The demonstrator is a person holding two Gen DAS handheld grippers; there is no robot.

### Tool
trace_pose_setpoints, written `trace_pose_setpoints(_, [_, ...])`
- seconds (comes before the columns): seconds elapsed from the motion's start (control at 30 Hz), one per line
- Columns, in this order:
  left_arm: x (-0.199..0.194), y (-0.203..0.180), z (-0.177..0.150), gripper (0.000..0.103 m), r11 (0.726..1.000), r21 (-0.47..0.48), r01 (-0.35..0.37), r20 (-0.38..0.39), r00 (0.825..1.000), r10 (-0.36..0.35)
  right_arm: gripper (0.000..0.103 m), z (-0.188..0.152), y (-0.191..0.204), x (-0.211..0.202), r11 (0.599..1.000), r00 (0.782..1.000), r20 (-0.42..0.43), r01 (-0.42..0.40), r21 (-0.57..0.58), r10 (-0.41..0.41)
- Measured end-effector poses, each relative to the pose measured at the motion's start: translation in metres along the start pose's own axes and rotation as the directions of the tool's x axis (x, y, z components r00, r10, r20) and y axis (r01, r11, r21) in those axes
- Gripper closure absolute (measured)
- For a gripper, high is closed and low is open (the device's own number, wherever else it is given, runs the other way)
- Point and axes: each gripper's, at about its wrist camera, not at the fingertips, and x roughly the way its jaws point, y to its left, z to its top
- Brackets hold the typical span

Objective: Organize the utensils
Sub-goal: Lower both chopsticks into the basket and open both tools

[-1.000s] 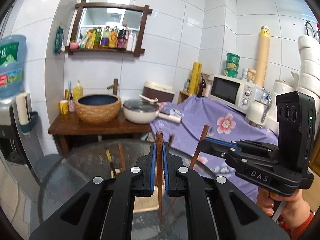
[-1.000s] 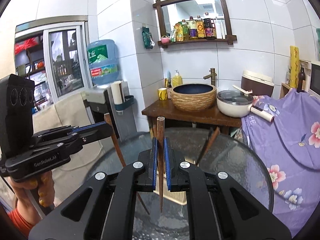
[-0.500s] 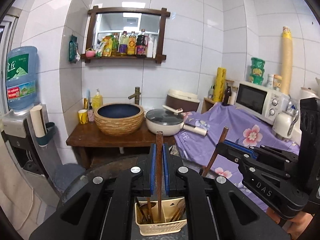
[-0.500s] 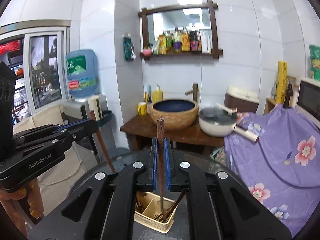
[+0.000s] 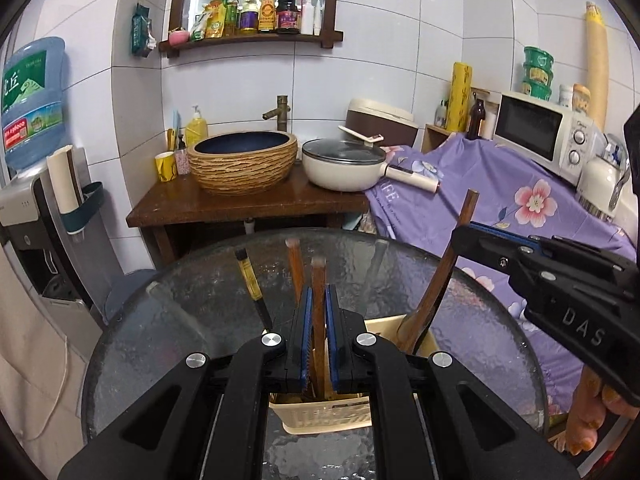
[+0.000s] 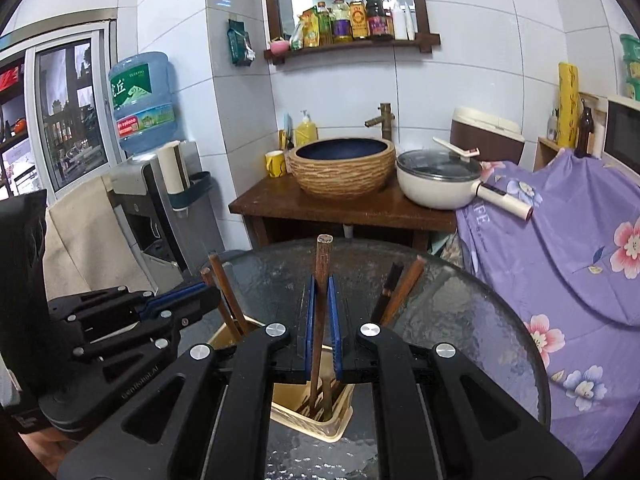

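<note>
A: Entry. Utensil basket [image 5: 320,416], cream plastic, stands on the round glass counter [image 5: 168,344], directly under both tools. It already holds several sticks: 1 dark-tipped chopstick [image 5: 252,284] leaning left, others upright.

B: Which step?

A: Judged: insertion. Each tool carries 1 wooden utensil with its lower end down in or at the basket. Release not yet done.

B: Left side?

A: Left gripper [image 5: 318,344]: fingers [image 5: 305,336] closed tight on a brown chopstick [image 5: 319,280], blue pads pressed to both sides, stick upright, top end poking above the pads. Its lower end is hidden behind the tool body; cannot tell if it touches the basket floor.

B: Right side?

A: Right gripper [image 6: 320,336]: fingers [image 6: 309,328] likewise clenched on a wooden stick [image 6: 322,264], slightly tilted, lower end seen inside a basket compartment [image 6: 320,412]. In the left view the same tool [image 5: 560,280] grips that stick below its top, its wider lower part sitting in the right side of the basket.

B: Next move?

A: Judged: open both sets of fingers a little, let the sticks settle, then lift straight up so the pads do not drag them out or tip the light basket.
</note>
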Motion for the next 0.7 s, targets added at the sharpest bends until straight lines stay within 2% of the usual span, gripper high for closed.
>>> trace_pose_setpoints(0.17, [0.011, -0.002, -0.011, 0.098, 1.0, 0.013, 0.003, -0.028, 1.0, -0.002, 0.095, -0.006, 0.0, 0.003, 1.0, 1.0, 0.011, 0.005, -0.001, -0.005])
trace_pose_setpoints(0.3, [0.009, 0.003, -0.015, 0.098, 1.0, -0.009, 0.002, -0.012, 1.0, -0.002, 0.093, -0.008, 0.0, -0.001, 1.0, 1.0, 0.021, -0.001, 0.006, 0.001])
trace_pose_setpoints(0.33, [0.007, 0.003, -0.016, 0.098, 1.0, -0.01, 0.005, -0.007, 1.0, -0.005, 0.086, -0.009, -0.001, -0.003, 1.0, 1.0, 0.028, -0.005, 0.008, 0.005])
trace_pose_setpoints(0.37, [0.004, 0.003, -0.017, 0.097, 1.0, -0.008, 0.01, -0.002, 1.0, -0.01, 0.07, -0.01, -0.001, -0.007, 1.0, 0.999, 0.037, -0.007, 0.01, 0.007])
trace_pose_setpoints(0.4, [0.0, 0.002, -0.019, 0.096, 1.0, -0.003, 0.015, 0.004, 1.0, -0.015, 0.063, -0.011, -0.003, -0.01, 1.0, 0.999, 0.048, -0.007, 0.013, 0.006])
trace_pose_setpoints(0.43, [-0.003, 0.001, -0.02, 0.09, 1.0, 0.0, 0.017, 0.01, 1.0, -0.017, 0.054, -0.013, -0.003, -0.017, 1.0, 0.997, 0.077, -0.006, 0.016, 0.004])
trace_pose_setpoints(0.47, [-0.008, 0.0, -0.023, 0.077, 1.0, 0.006, 0.018, 0.023, 1.0, -0.018, 0.053, -0.015, -0.003, -0.022, 1.0, 0.996, 0.092, -0.007, 0.013, 0.005])
trace_pose_setpoints(0.5, [-0.013, -0.002, -0.026, 0.07, 1.0, 0.011, 0.015, 0.041, 0.999, -0.015, 0.053, -0.018, -0.001, -0.029, 1.0, 0.994, 0.108, -0.009, -0.002, 0.009])
trace_pose_setpoints(0.53, [-0.019, -0.003, -0.031, 0.051, 1.0, 0.012, 0.006, 0.064, 0.998, -0.007, 0.052, -0.021, 0.0, -0.034, 1.0, 0.993, 0.118, -0.01, -0.012, 0.012])
trace_pose_setpoints(0.57, [-0.025, -0.004, -0.034, 0.036, 1.0, 0.01, 0.0, 0.087, 0.996, 0.0, 0.046, -0.025, 0.001, -0.04, 1.0, 0.991, 0.131, -0.01, -0.022, 0.013])
trace_pose_setpoints(0.63, [-0.033, -0.005, -0.042, 0.026, 1.0, 0.009, -0.003, 0.119, 0.993, 0.002, 0.038, -0.037, 0.004, -0.056, 0.999, 0.986, 0.169, -0.004, -0.036, 0.01])
trace_pose_setpoints(0.67, [-0.041, -0.005, -0.05, 0.019, 1.0, 0.011, 0.002, 0.139, 0.99, -0.003, 0.037, -0.045, 0.007, -0.065, 0.999, 0.982, 0.189, 0.002, -0.046, 0.007])
trace_pose_setpoints(0.7, [-0.047, -0.006, -0.056, 0.016, 1.0, 0.012, 0.005, 0.152, 0.988, -0.007, 0.037, -0.053, 0.01, -0.073, 0.998, 0.979, 0.205, 0.009, -0.059, 0.003])
